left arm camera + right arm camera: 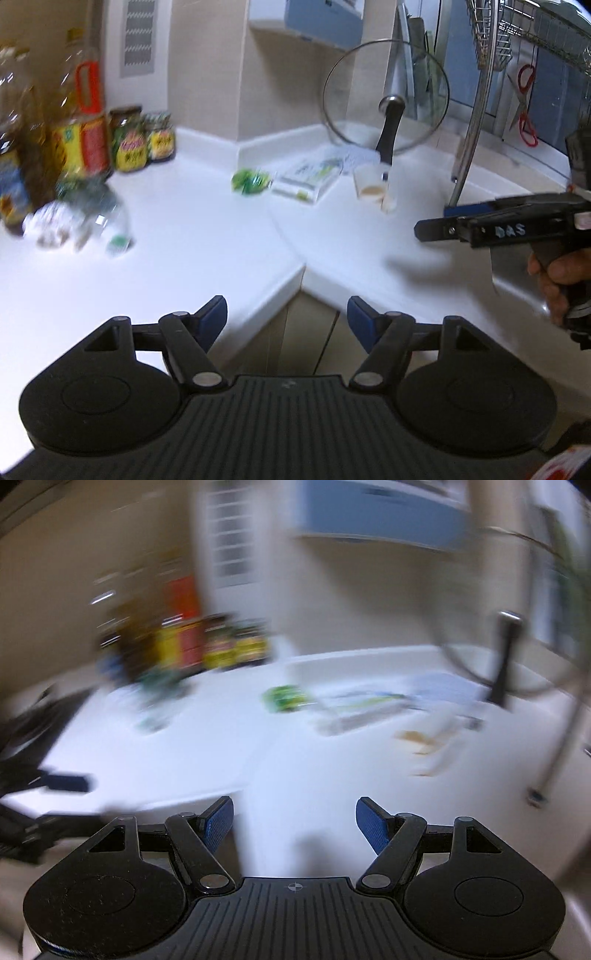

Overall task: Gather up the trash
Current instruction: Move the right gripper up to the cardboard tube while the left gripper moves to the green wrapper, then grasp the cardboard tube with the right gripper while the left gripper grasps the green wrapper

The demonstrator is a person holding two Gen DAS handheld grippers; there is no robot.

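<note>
Trash lies on the white counter [207, 236]: a crumpled clear bottle [85, 218] at the left, a green wrapper [249, 181], a white-green packet [306, 177] and small plastic cups [373, 186] further back. My left gripper [286, 317] hovers open over the counter's front corner, holding nothing. My right gripper [434, 221], held by a hand [554, 280], comes in from the right above the counter. In the blurred right wrist view the right gripper [294, 825] is open and empty, well short of the green wrapper [284, 698], packet [354, 705] and cups [424, 742].
Oil bottles and jars [125, 142] stand at the back left against the wall. A glass pot lid [386, 96] leans in the back corner. A wire dish rack [517, 33] and red-handled scissors [524, 107] hang at the right. Cabinet doors [310, 343] lie below the counter edge.
</note>
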